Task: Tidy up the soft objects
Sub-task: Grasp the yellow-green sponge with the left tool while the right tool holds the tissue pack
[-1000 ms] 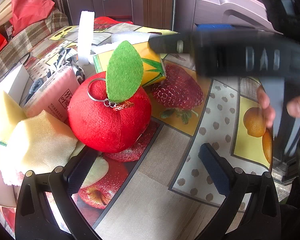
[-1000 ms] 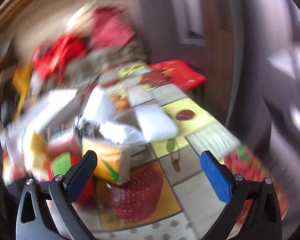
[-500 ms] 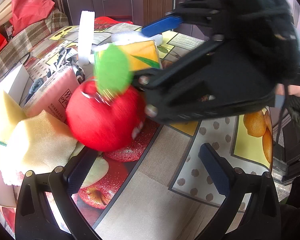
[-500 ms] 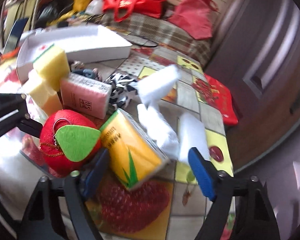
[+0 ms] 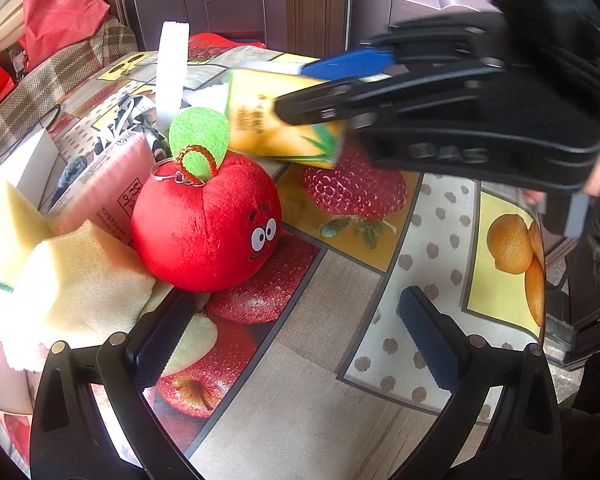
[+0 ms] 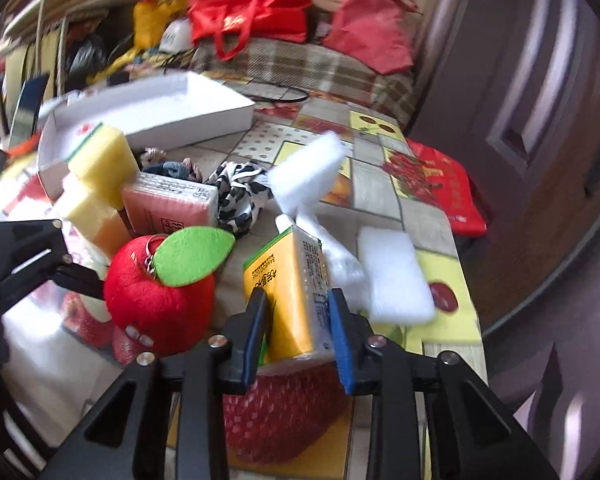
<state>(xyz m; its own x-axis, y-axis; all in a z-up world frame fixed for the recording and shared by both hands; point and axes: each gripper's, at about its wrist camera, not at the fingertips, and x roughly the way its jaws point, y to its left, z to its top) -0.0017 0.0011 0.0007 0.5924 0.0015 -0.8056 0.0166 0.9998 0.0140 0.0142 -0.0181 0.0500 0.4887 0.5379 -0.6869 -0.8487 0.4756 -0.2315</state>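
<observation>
A red plush apple (image 5: 206,224) with a green felt leaf sits on the fruit-print table, just ahead of my left gripper (image 5: 296,332), which is open and empty. My right gripper (image 6: 300,332) is shut on a yellow tissue pack (image 6: 290,280), seen also in the left wrist view (image 5: 268,124) behind the apple. The plush apple (image 6: 160,296) lies to the left of the pack in the right wrist view. Yellow sponges (image 5: 72,284) and a pink tissue pack (image 5: 100,196) lie left of the apple.
White sponges (image 6: 392,276) lie behind the yellow pack, one standing upright (image 5: 171,68). An open white box (image 6: 148,120) stands at the far left. A black-and-white cloth (image 6: 240,192) lies by the pink pack. A red bag (image 6: 440,188) lies at the table's far edge.
My right gripper swung in over the table and shut on the yellow tissue pack. The plush apple was nudged and turned, its face now showing. My left gripper stayed still and open.
</observation>
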